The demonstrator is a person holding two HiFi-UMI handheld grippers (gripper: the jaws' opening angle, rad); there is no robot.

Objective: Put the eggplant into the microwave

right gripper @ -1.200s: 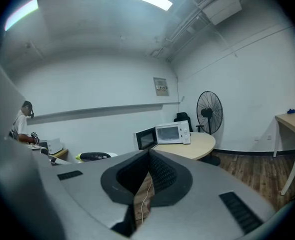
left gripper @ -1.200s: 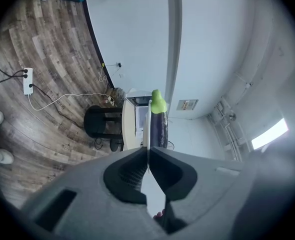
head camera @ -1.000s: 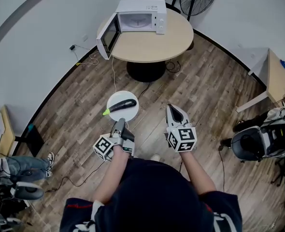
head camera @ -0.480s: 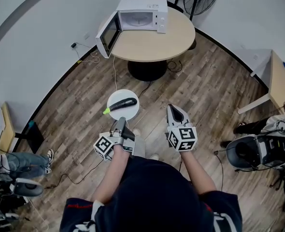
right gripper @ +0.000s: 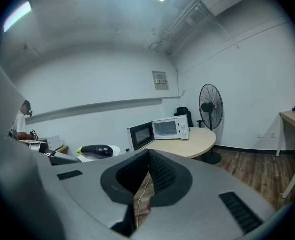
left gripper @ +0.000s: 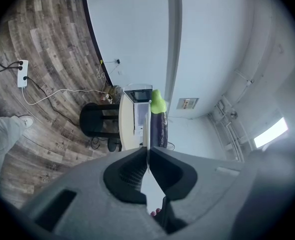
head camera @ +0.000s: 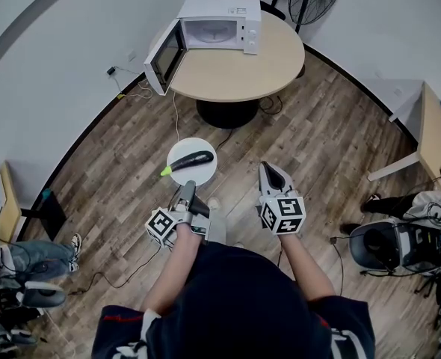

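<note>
Eggplant rides on a plate pinched by the left gripper.

The left gripper has its jaws almost together, clamped on the near rim of a white plate. The dark eggplant lies across that plate just ahead of the tips, its green stem end out to the gripper's left. Beside it, to its right, the right gripper is empty, jaws closed tip to tip. Well ahead of both, the microwave stands on a round table, its door swung open.
</note>
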